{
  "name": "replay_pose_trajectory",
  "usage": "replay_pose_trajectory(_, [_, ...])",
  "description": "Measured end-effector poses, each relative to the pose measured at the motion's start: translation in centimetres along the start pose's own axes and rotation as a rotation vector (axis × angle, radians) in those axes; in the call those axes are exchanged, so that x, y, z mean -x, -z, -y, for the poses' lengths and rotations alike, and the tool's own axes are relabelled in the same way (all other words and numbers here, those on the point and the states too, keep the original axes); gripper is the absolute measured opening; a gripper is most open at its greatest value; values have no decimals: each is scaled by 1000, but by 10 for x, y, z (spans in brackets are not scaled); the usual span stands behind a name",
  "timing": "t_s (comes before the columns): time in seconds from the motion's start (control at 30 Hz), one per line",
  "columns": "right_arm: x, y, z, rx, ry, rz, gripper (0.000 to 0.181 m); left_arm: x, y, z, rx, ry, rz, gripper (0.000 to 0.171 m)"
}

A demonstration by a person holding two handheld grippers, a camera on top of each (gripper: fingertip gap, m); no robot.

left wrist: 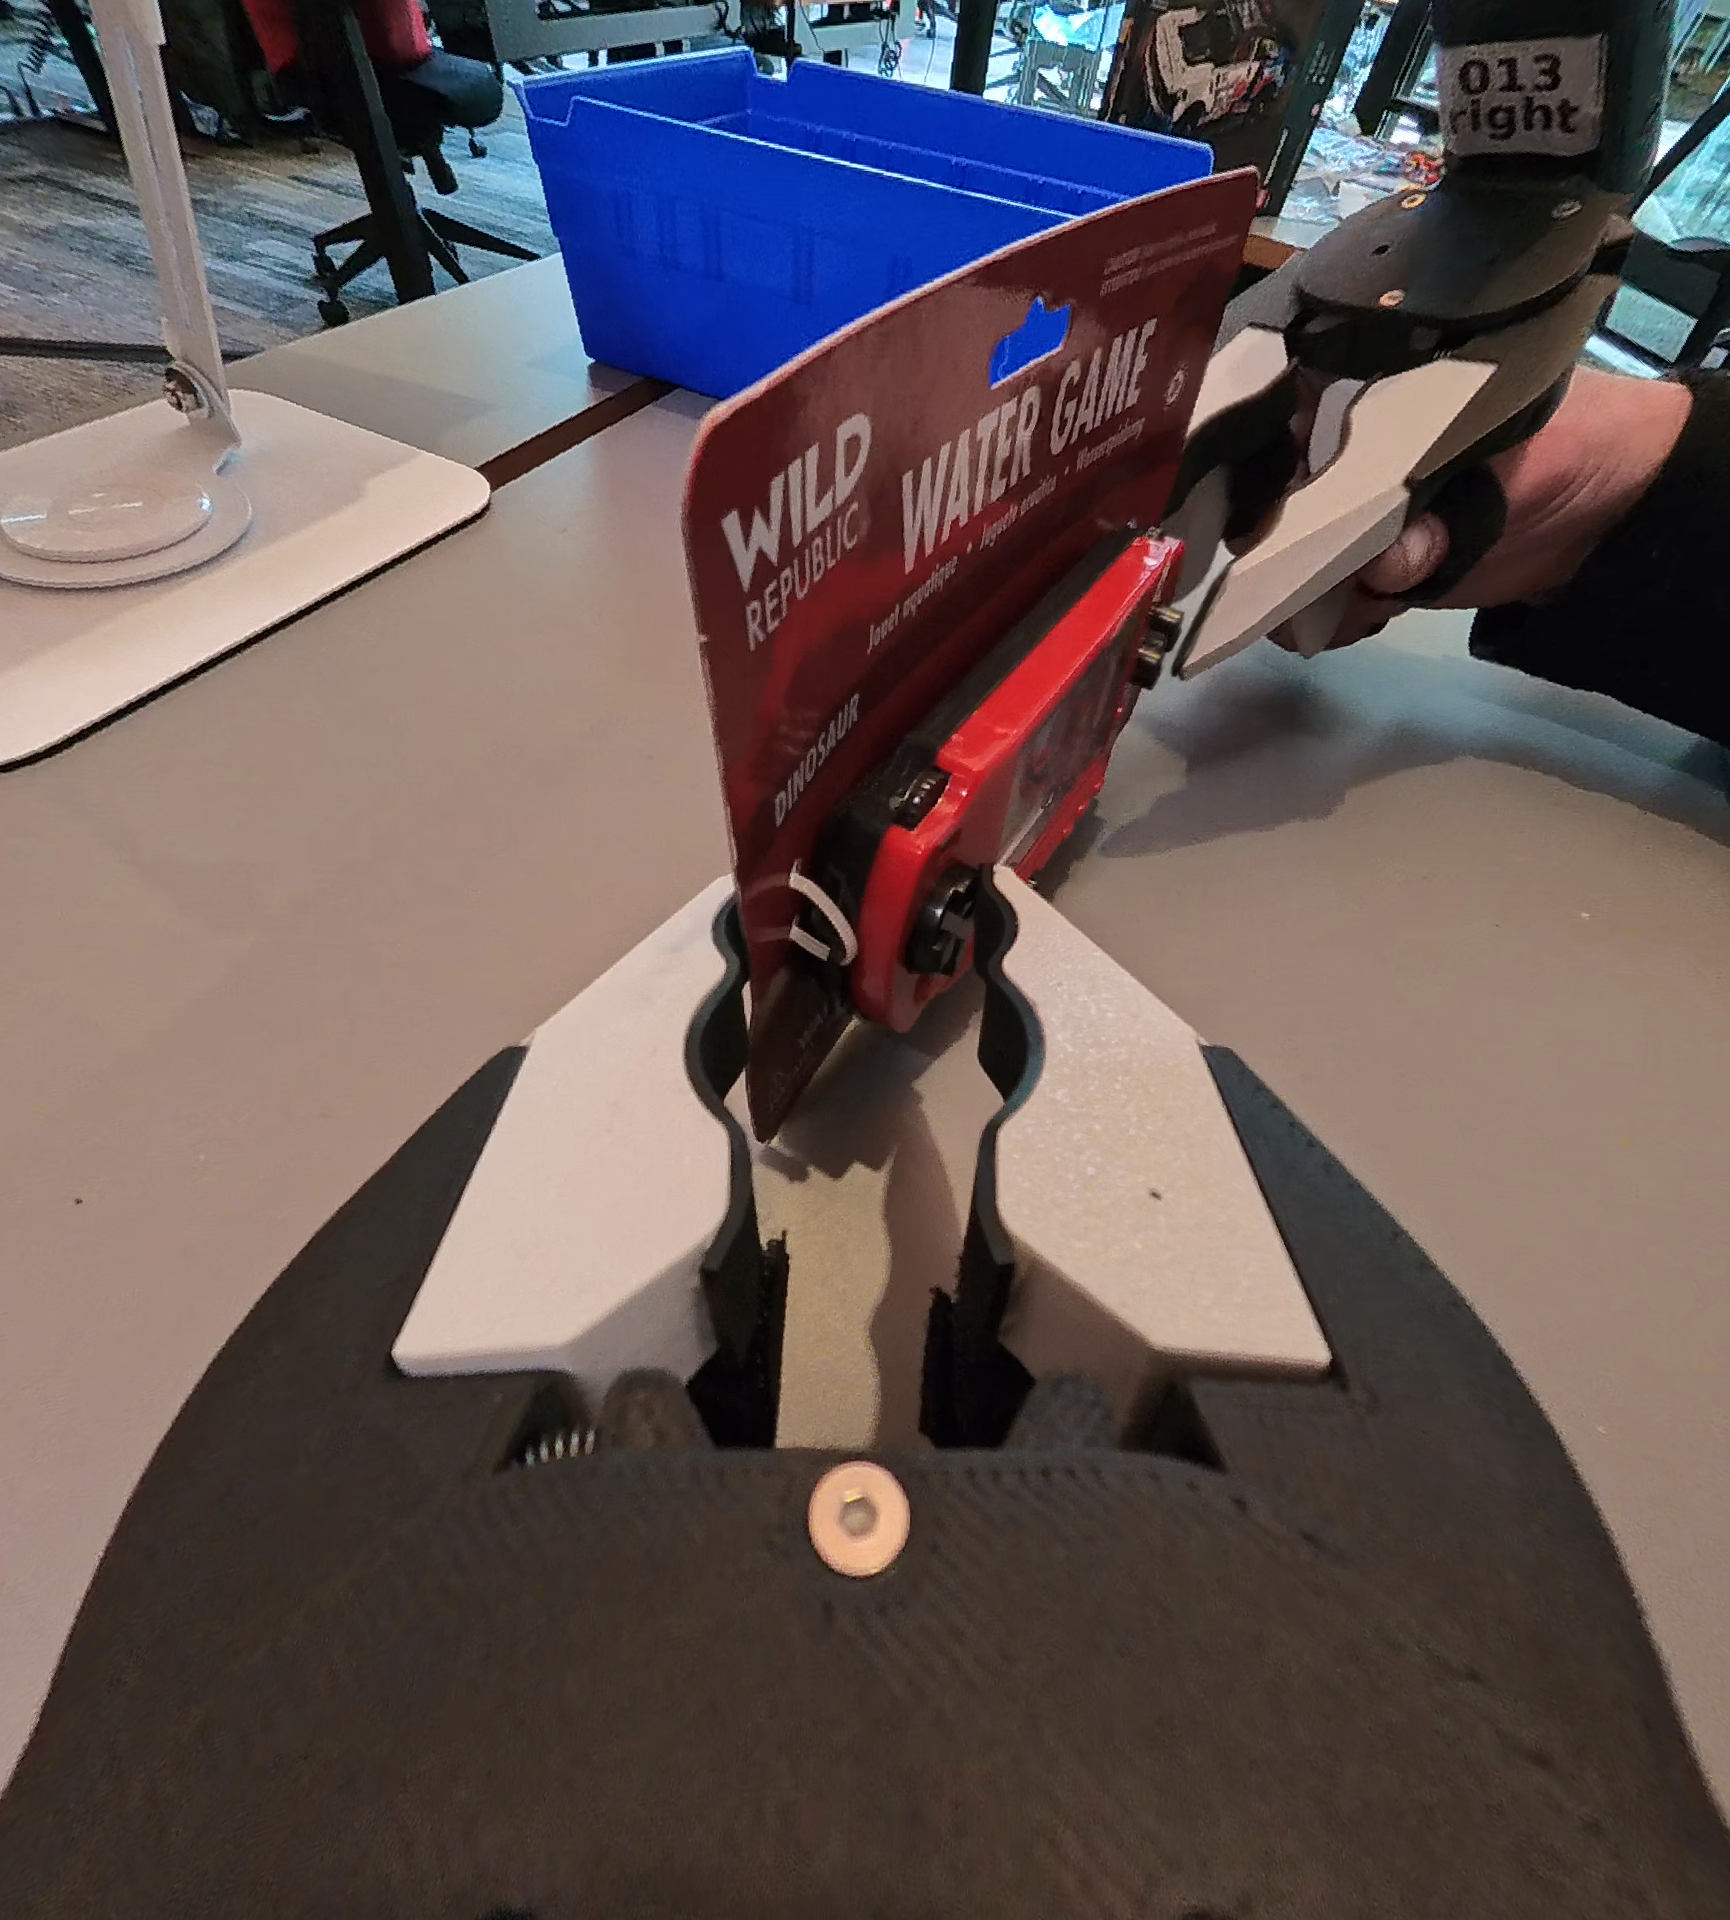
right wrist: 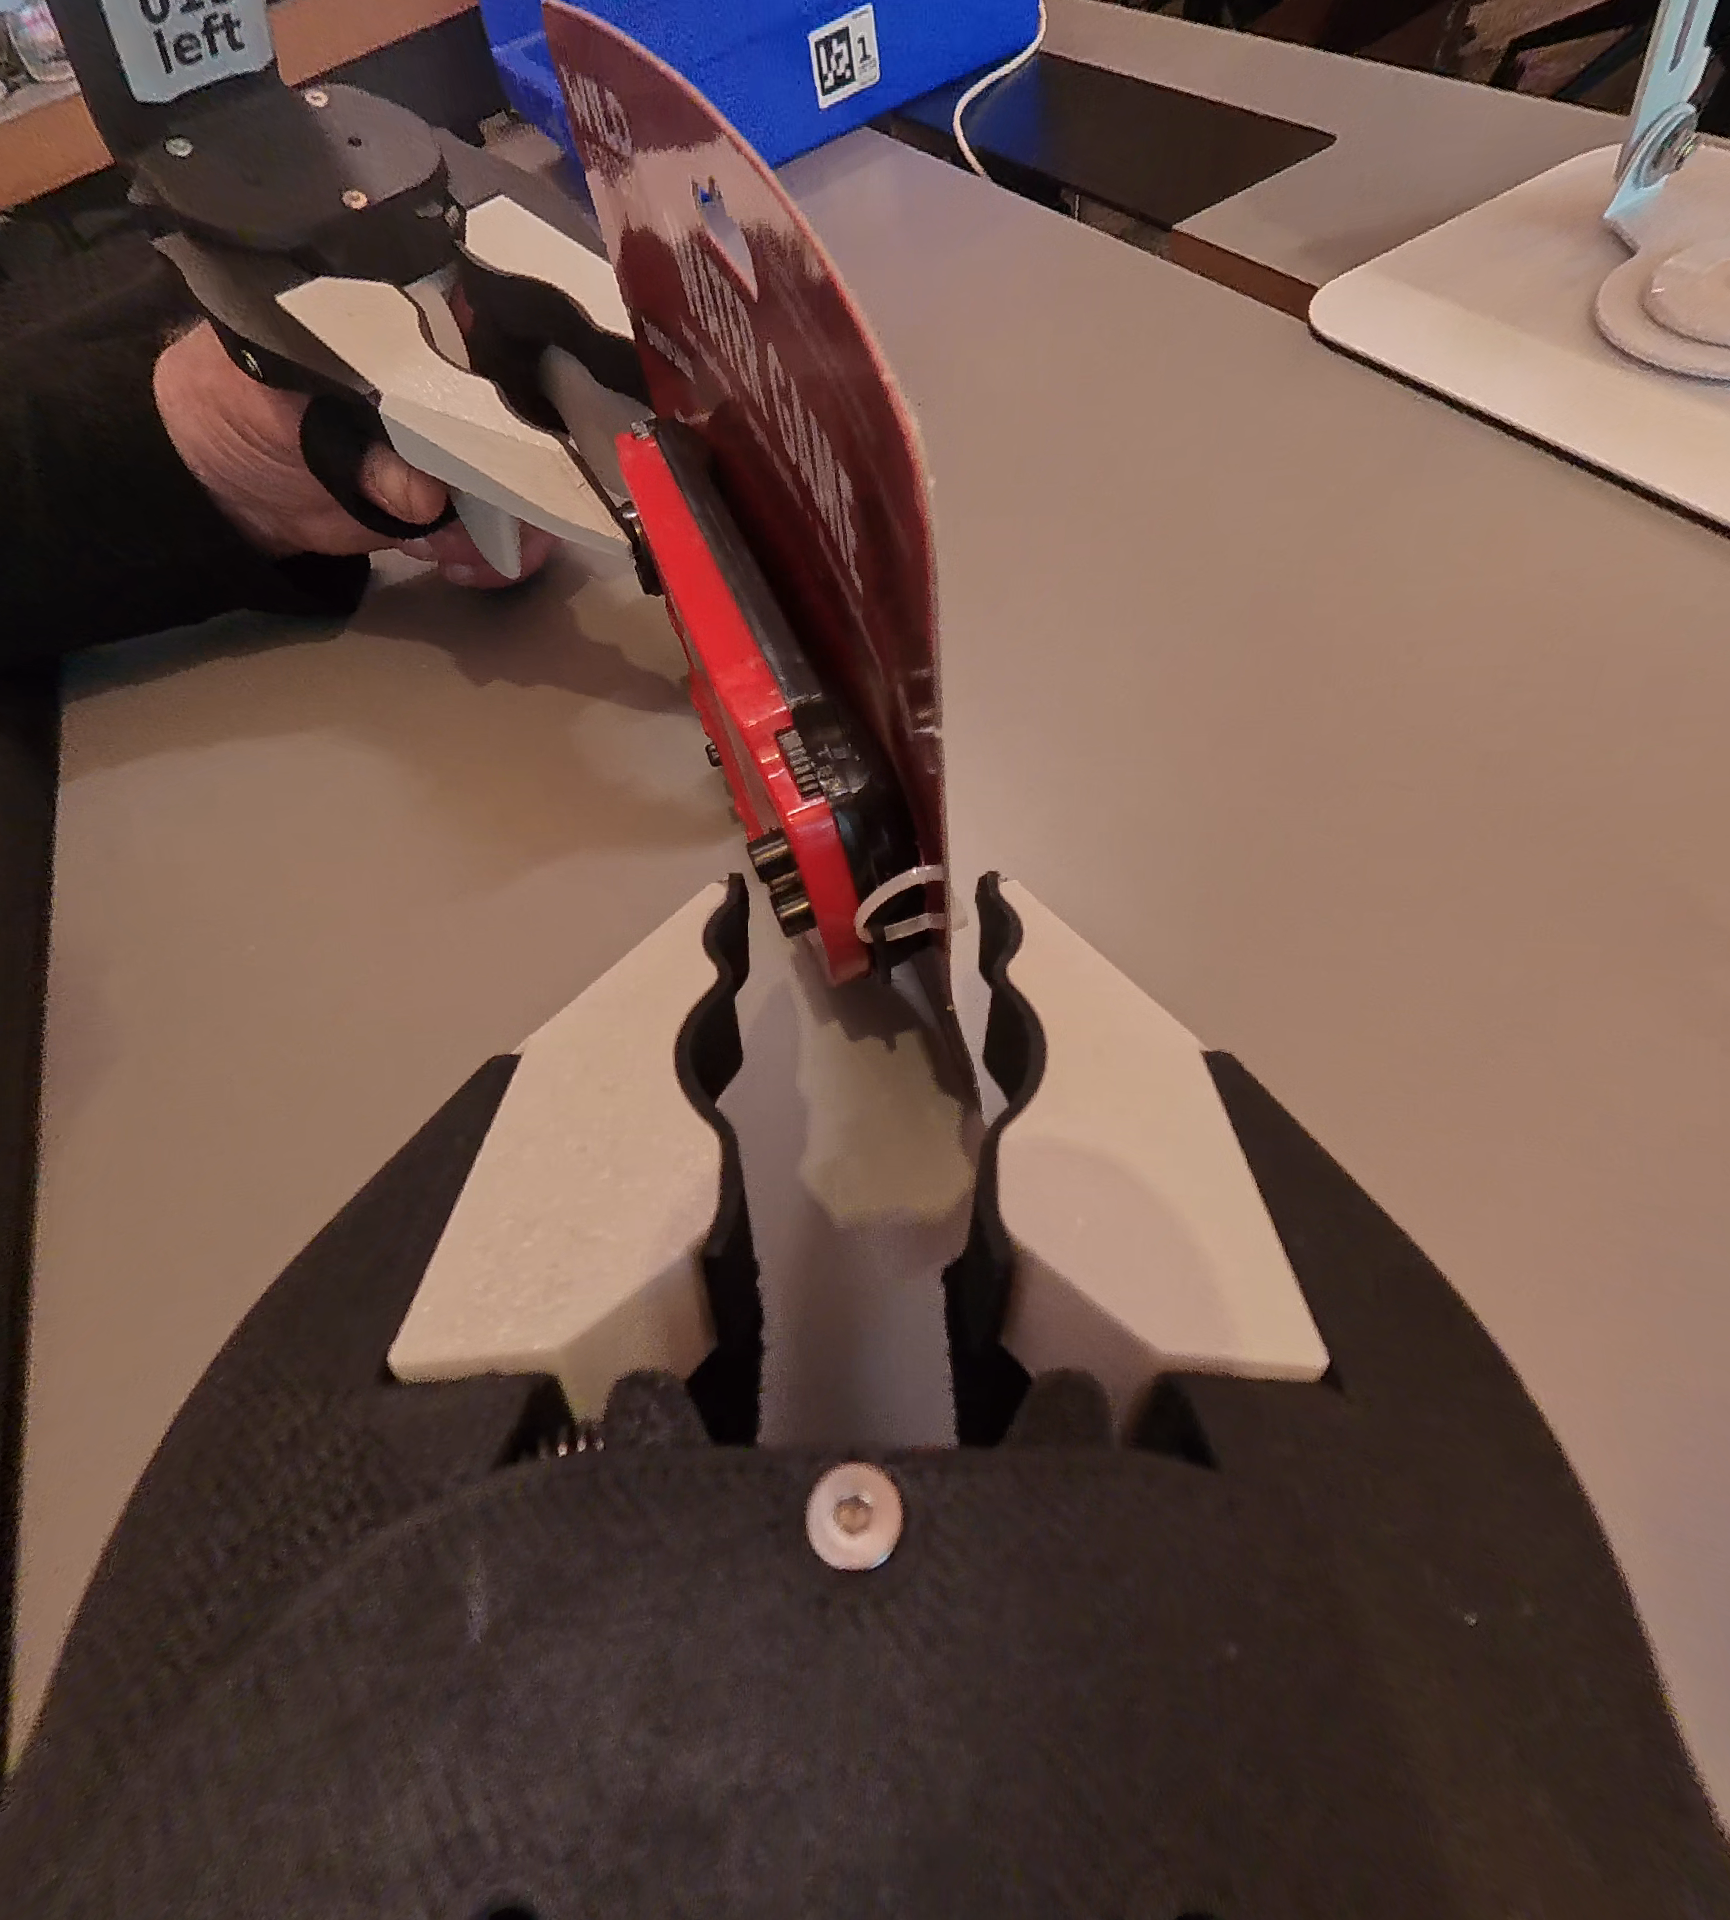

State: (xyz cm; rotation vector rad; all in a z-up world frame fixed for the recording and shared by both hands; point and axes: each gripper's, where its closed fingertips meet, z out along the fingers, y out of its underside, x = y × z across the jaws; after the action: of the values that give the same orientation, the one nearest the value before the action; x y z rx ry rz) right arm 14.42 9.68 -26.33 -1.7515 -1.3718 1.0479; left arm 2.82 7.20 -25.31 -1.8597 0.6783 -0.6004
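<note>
Left wrist view: left gripper (left wrist: 856,914) clamps the near end of a carded red toy (left wrist: 954,665), standing on edge at 12 o'clock above the grey table (left wrist: 321,883).

Right wrist view: right gripper (right wrist: 856,904) brackets the other end; contact uncertain. Uneven pull might twist the card.

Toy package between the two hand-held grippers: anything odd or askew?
Yes. The toy package stands on edge on the table, leaning, with its backing card visibly bowed rather than flat.
</note>
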Motion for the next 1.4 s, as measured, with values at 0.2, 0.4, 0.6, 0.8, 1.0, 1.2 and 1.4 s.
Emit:
replay_pose_trajectory(0.2, [-1, -1, 0, 0, 3, -2, 31, 0, -1, 0, -2, 6, -3, 39])
replay_pose_trajectory(0.4, [-1, -1, 0, -3, -18, 12, 29, 1, -1, 0, -3, 9, 0, 40])
replay_pose_trajectory(0.6, [-1, -3, 1, -5, -24, 9, 49, 1, -1, 0, -4, 12, 0, 39])
replay_pose_trajectory(0.8, [-1, -3, -1, 5, -12, 5, 36, 1, -1, 1, -5, 16, -3, 39])
replay_pose_trajectory(1.0, [-2, -3, -1, 2, -14, 10, 33, 2, -1, 1, -7, 20, -4, 39])
replay_pose_trajectory(1.2, [-1, -2, -2, 15, -18, 18, 28, 1, -2, 0, -4, 16, -3, 40])
replay_pose_trajectory(1.4, [-1, -3, -1, 2, -40, 22, 33, 2, -2, 1, -4, 17, -1, 40])
